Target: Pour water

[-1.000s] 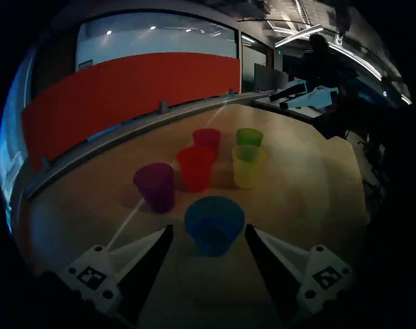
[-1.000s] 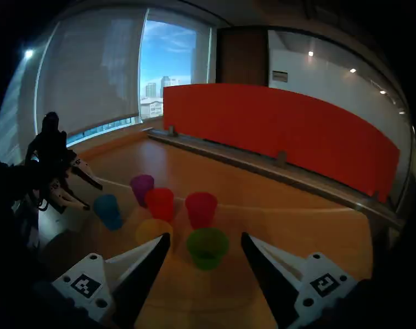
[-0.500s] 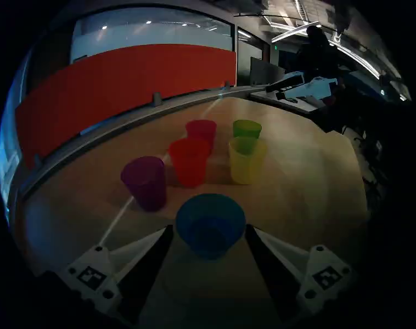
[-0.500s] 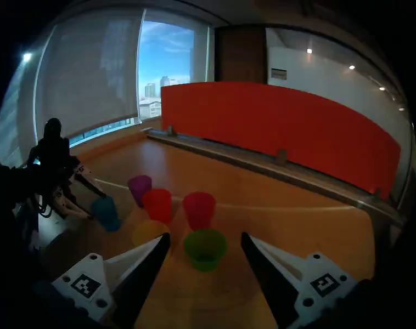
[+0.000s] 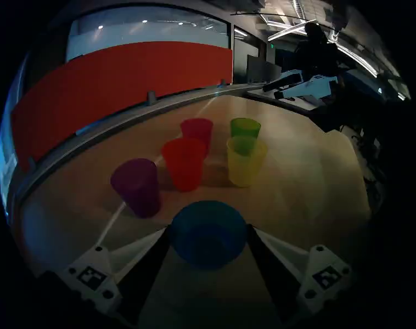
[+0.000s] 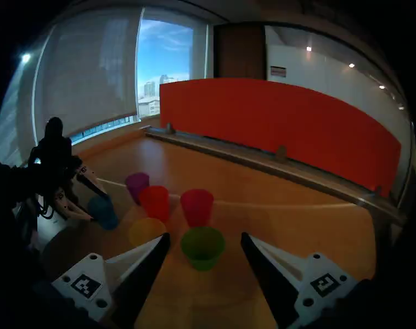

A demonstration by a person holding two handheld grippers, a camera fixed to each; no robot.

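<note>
The right gripper (image 6: 205,237) holds its two fingers spread wide over a wooden table (image 6: 307,230), and a green cup (image 6: 202,249) stands upright just ahead in the gap between the tips, apart from both. Close behind it are a yellow cup (image 6: 146,231) to the left, a red cup (image 6: 155,202) and a pink cup (image 6: 197,206), with a purple cup (image 6: 137,185) farthest back. At the far left the left gripper (image 6: 100,207) has a blue cup (image 6: 104,214) between its fingers, too small here to tell whether they press on it, and a red partition (image 6: 296,126) runs along the table's far edge
</note>
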